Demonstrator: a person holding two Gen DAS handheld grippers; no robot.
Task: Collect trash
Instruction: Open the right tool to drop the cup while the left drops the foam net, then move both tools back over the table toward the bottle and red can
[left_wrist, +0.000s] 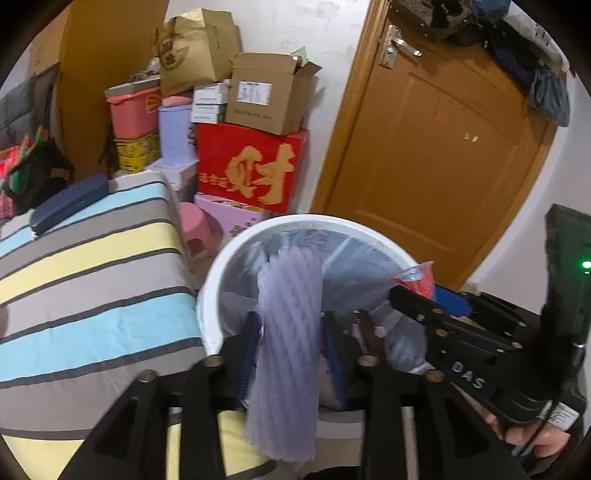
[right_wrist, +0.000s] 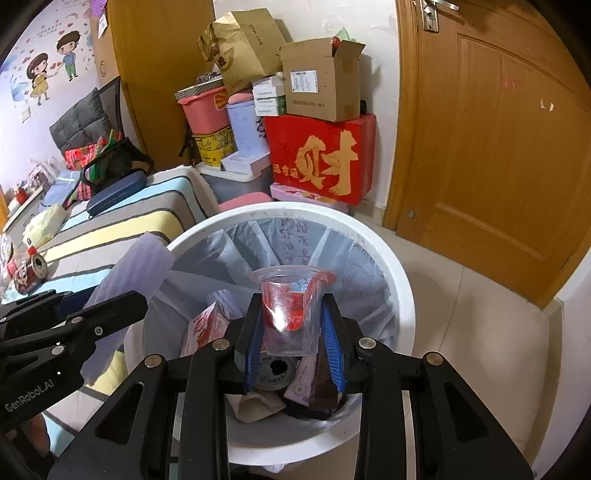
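Striped bedsheet in blue, yellow and grey (left_wrist: 92, 266) fills the left, bed edge right beside the bin. Round white plastic trash bin with a pale liner (right_wrist: 397, 295) sits on the tiled floor between bed and brown wooden door (right_wrist: 498, 147); wrappers and a carton already lie inside. Stacked cardboard and red boxes (right_wrist: 321, 155) stand against the wall behind it. My left gripper (left_wrist: 291, 332) hangs over the near rim, jaws partly apart, the lavender foam net sleeve (left_wrist: 286, 350) between them; blurred, so I can't tell if the pads press it. My right gripper (right_wrist: 293, 325) is above the bin's middle, blue pads (right_wrist: 253, 354) closed against the sides of a clear plastic cup with red residue (right_wrist: 291, 306), held upright over the trash. Crushed red can (right_wrist: 29, 271) lies on the bed, well apart.
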